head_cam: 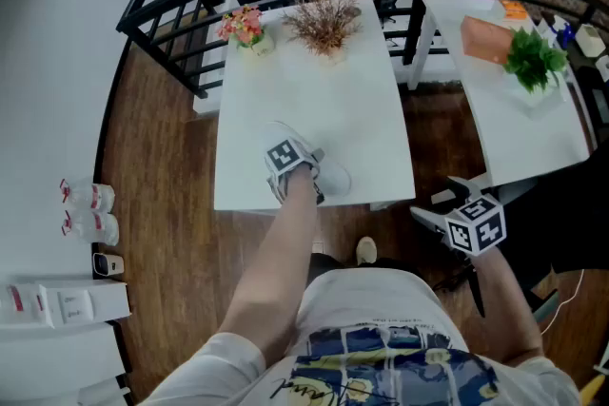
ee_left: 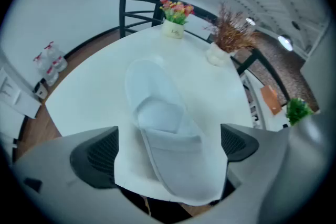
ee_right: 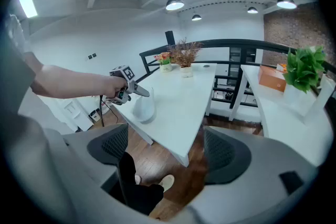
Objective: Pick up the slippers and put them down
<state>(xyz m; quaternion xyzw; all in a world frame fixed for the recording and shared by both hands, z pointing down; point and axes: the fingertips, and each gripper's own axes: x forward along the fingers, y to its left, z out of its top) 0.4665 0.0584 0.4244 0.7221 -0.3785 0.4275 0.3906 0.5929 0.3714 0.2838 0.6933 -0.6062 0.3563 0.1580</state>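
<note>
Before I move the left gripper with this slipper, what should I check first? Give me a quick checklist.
1. Left gripper gripping the slipper: ok, a pad meets each of its sides.
2. Slipper lifted off the white table: cannot tell; its near end is at the table's near edge.
3. Bare tabletop ahead to set it down: ok.
4. Flower pot and dried plant out of the way: ok, both stand at the far end.
5. Right gripper out of the way: ok, open, empty, over the floor beside the table.
</note>
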